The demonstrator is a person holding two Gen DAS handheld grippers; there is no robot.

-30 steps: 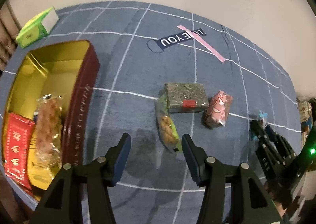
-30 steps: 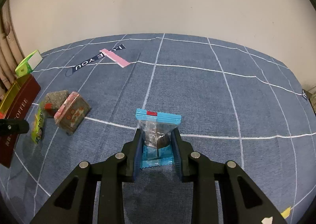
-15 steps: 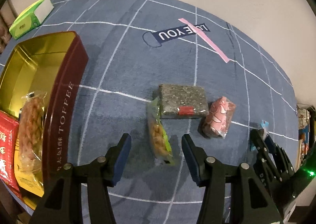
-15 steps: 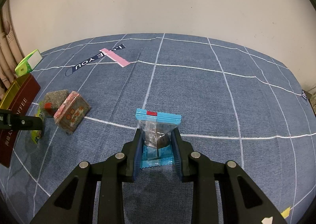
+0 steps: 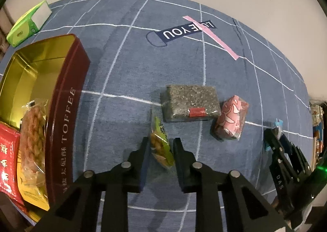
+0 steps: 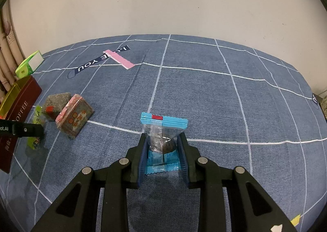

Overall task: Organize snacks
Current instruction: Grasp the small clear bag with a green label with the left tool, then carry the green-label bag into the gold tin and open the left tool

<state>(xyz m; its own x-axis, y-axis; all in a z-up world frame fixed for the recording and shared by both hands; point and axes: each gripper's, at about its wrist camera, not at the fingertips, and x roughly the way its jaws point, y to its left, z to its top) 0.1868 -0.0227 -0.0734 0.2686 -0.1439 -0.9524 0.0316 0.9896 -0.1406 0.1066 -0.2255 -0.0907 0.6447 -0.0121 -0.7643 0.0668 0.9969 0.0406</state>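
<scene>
My left gripper points down at the blue checked cloth, and its jaws are closing on a green snack packet, with the pads pressing its sides. A grey-speckled block and a pink wrapped packet lie just beyond it. At the left an open maroon toffee tin holds a clear bag of orange snacks and a red packet. My right gripper is shut on a blue-edged clear packet that stands upright on the cloth.
A green and white box lies at the far left corner behind the tin. A pink strip crosses a printed label on the cloth. A pale wall rises behind the table, whose edge curves round at the right.
The left gripper has shifted right over the green packet and closed its jaws on it. The right gripper and its blue packet have not moved.
</scene>
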